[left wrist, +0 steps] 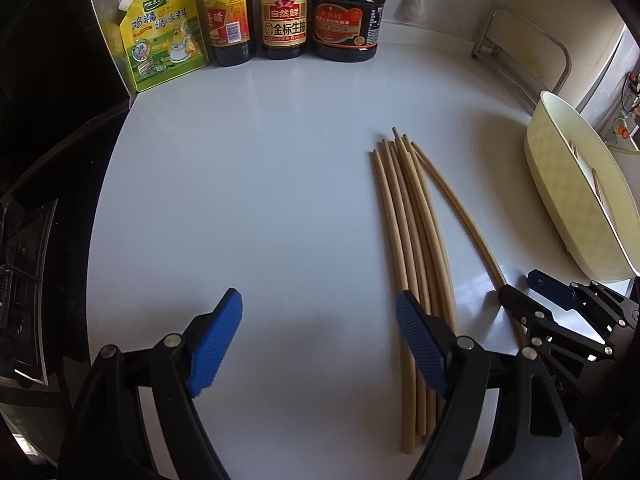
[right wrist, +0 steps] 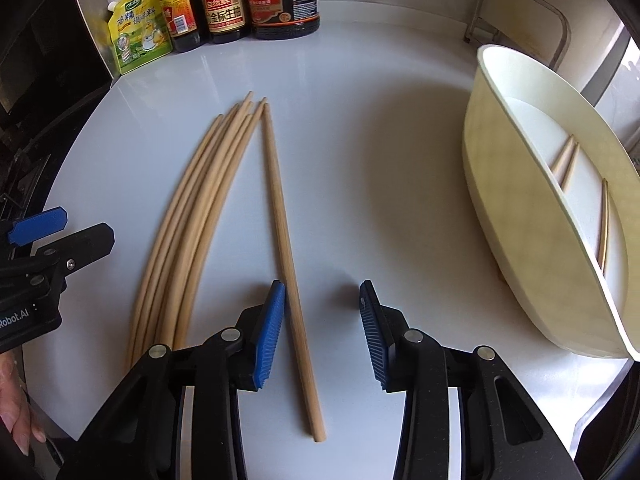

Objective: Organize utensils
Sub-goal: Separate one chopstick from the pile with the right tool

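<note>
Several wooden chopsticks [left wrist: 404,216] lie bunched on the white counter [left wrist: 260,184]; the bunch shows in the right wrist view [right wrist: 192,208] too. One chopstick [right wrist: 286,256] lies apart to their right, passing between the fingers of my open right gripper [right wrist: 322,332], close to its left pad. My left gripper [left wrist: 318,344] is open and empty, left of the bunch, with its right pad over the bunch. A cream oval tray [right wrist: 516,216] at the right holds three chopsticks [right wrist: 564,160].
A yellow seasoning pouch [left wrist: 164,36] and three dark sauce bottles [left wrist: 284,20] stand along the back wall. A black stove [left wrist: 36,200] borders the counter on the left. A metal rack [right wrist: 520,12] stands at the back right behind the tray [left wrist: 580,200].
</note>
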The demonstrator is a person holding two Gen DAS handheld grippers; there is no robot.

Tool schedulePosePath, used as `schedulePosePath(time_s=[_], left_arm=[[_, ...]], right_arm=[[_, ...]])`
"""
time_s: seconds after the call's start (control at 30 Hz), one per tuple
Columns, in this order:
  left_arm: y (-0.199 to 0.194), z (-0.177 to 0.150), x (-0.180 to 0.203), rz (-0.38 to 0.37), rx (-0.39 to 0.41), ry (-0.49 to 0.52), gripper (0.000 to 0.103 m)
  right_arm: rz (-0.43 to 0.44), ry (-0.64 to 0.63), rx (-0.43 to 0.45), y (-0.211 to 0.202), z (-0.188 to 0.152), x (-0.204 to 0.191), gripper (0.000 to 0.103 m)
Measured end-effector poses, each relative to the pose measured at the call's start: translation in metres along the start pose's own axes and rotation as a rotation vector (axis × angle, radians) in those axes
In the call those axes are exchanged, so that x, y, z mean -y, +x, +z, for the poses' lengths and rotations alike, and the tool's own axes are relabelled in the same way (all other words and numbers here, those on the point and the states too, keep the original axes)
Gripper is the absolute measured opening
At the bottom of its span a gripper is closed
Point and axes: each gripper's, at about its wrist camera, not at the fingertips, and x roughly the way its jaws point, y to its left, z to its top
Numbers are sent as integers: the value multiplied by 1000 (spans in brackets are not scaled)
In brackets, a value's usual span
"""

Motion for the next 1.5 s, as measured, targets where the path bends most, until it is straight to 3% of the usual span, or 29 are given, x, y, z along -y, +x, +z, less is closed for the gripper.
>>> schedulePosePath(time_s=[0.23,1.17,1.27,1.5], left_arm=[[13,2,14,2,-8,27,78],[28,-4,14,65,-35,12,79],[28,-4,11,47,-33,-17,72],[25,2,19,35,-19,3,33]], right_arm=[[25,47,31,-8,-5,18,38],[42,-33,68,-3,6,8,41],[49,-54,63,0,9,7,42],[29,-115,36,12,20,-2,44]])
